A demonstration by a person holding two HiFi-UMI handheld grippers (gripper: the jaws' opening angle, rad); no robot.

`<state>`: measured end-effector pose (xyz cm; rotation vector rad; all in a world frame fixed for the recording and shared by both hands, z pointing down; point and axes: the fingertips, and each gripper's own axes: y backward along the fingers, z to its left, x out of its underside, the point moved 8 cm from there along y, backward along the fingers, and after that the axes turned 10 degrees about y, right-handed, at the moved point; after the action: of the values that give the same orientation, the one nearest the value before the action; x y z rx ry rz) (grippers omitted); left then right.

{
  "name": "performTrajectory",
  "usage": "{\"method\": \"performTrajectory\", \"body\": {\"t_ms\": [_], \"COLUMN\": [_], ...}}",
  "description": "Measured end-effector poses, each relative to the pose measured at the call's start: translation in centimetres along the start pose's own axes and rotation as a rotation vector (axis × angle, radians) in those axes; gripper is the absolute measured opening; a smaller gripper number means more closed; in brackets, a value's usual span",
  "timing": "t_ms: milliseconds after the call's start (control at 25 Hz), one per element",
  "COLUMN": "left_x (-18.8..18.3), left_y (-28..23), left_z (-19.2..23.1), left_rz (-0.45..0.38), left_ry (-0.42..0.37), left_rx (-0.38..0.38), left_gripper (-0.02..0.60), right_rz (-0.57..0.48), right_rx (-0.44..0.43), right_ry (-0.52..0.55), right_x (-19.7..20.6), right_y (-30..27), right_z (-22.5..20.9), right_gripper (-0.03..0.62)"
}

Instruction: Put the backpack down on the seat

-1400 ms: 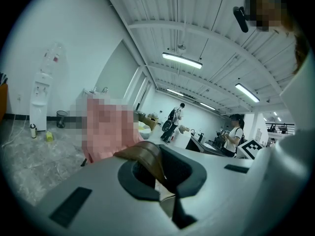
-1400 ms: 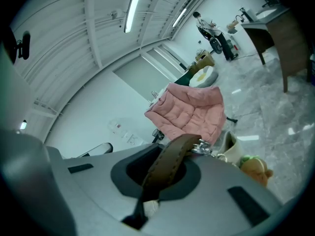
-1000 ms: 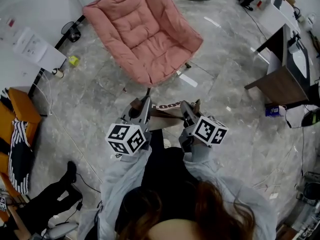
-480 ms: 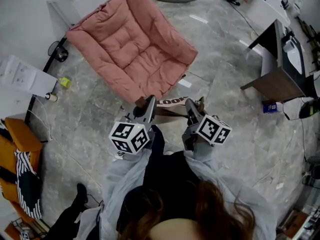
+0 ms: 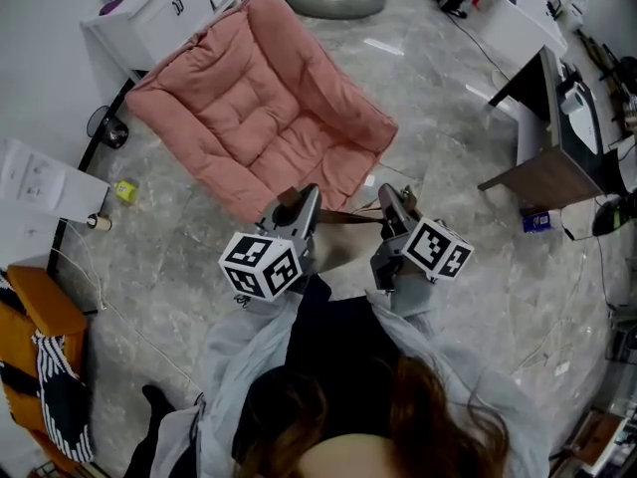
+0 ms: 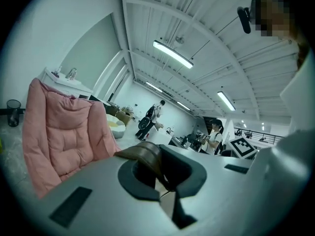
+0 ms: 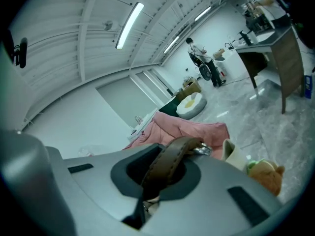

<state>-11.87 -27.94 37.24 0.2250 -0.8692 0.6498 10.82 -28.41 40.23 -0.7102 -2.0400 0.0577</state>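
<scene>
Entry: carry phase, backpack not yet set down.

- Your left gripper [image 5: 299, 210] and right gripper [image 5: 391, 205] are level with each other at the centre of the head view. Both are clenched on the brown strap [image 7: 172, 163], which bridges the gap between them.
- The backpack [image 7: 232, 157] hangs from that strap, under the grippers. Only a cream edge shows in the right gripper view, with a small plush toy [image 7: 268, 173] just beside it.
- The pink seat [image 5: 264, 108] lies at 11 o'clock from the grippers, with its front edge near the left gripper.

Next move, as a judgement: carry both grippers together toward 11 o'clock and clear the cushion's front lip. Lower until the cushion takes the weight, and only then let go.
</scene>
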Motion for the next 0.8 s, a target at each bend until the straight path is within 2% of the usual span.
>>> {"method": "performTrajectory", "body": {"t_ms": [200, 360, 440, 560, 800], "left_x": [-3.0, -6.3, -7.7, -8.8, -9.9], "left_y": [-2.6, -5.4, -6.7, -8.5, -12.6], "left_z": [0.3, -0.8, -0.6, 1.3, 6.3], "left_rz": [0.008, -0.025, -0.044, -0.057, -0.045], "left_ry": [0.008, -0.049, -0.067, -0.048, -0.023], "left_rx": [0.069, 0.136, 0.143, 0.108, -0.023], "left_gripper": [0.014, 0.014, 0.014, 0.014, 0.014], "right_rz": [-0.056, -0.097, -0.103, -0.061, 0.059], "right_rx": [0.0, -0.006, -0.027, -0.059, -0.109], "right_ry": [-0.011, 0.023, 0.038, 0.042, 0.017], "right_x": [-3.2, -6.8, -8.2, -8.5, -8.9], "right_y": [-1.9, -3.1, -4.1, -6.6, -13.6], "right_z": [0.5, 0.8, 0.9, 0.5, -1.7], "right_gripper": [0.008, 0.008, 0.008, 0.008, 0.008]}}
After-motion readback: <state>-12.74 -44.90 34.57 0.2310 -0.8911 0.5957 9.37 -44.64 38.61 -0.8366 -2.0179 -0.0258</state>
